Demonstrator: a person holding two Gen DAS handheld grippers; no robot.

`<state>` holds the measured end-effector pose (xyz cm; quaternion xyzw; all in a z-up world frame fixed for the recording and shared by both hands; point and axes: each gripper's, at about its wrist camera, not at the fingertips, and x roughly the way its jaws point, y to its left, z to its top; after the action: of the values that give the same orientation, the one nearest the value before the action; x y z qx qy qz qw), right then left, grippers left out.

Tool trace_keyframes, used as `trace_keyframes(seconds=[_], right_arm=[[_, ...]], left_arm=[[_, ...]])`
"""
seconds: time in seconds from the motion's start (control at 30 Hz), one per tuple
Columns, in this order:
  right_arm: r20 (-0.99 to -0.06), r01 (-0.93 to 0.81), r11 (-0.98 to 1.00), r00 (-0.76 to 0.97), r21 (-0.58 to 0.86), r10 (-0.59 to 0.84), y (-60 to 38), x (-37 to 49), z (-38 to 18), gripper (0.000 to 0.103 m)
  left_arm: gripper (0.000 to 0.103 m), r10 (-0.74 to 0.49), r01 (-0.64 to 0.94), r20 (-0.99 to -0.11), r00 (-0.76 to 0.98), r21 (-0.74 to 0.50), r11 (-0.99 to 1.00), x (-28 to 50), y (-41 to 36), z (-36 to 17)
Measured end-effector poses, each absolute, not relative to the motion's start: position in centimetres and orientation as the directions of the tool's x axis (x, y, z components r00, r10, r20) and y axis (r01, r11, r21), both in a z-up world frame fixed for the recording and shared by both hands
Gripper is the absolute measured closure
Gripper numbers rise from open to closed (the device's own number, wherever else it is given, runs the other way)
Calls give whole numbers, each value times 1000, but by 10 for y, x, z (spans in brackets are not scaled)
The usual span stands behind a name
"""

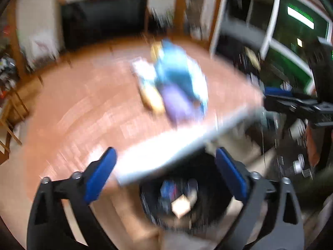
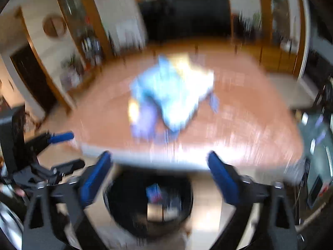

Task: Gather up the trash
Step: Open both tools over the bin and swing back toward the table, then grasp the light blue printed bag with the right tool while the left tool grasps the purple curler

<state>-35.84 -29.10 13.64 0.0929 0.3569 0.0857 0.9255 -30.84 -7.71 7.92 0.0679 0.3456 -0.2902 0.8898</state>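
Both views are blurred by motion. A black trash bin (image 1: 187, 200) (image 2: 149, 202) stands on the floor below the table's near edge, with a blue wrapper (image 2: 154, 191) and a tan scrap (image 1: 180, 207) inside it. My left gripper (image 1: 166, 162) hangs open above the bin with nothing between its blue pads. My right gripper (image 2: 159, 164) is also open and empty over the bin. A heap of blue, white and purple litter (image 1: 179, 83) (image 2: 170, 95) lies in the middle of the reddish table (image 1: 83, 108) (image 2: 249, 114). The right gripper shows at the right edge of the left wrist view.
A dark screen (image 1: 104, 18) (image 2: 187, 16) stands against the far wall behind the table. Wooden shelving (image 2: 83, 41) with small items lines the left side. Dark clutter and a window (image 1: 291, 41) sit to the right of the table.
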Motion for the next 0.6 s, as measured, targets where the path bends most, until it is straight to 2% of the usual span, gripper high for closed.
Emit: trace_keyframes(seconds=[0.07, 0.13, 0.17, 0.3, 0.4, 0.6], right_arm=[[-527, -87, 968, 825, 237, 203, -294, -361, 164, 4], [-470, -37, 973, 871, 228, 143, -296, -357, 177, 4], [-466, -4, 977, 879, 213, 106, -296, -350, 180, 4], [-508, -1, 989, 858, 149, 77, -292, -320, 176, 4], [-555, -20, 996, 830, 81, 62, -286, -299, 166, 4], [-644, -47, 996, 760, 75, 84, -282, -264, 143, 4]], left_arm=[[2, -473, 520, -551, 688, -82, 850, -306, -69, 102], [2, -459, 479, -527, 715, -109, 871, -297, -67, 113], [2, -464, 460, -543, 699, -155, 874, -287, -67, 116], [2, -497, 428, -577, 648, -263, 864, -255, -65, 110], [2, -483, 449, -622, 616, -226, 864, -240, -77, 100], [2, -497, 508, -702, 511, -219, 833, -235, -112, 69]])
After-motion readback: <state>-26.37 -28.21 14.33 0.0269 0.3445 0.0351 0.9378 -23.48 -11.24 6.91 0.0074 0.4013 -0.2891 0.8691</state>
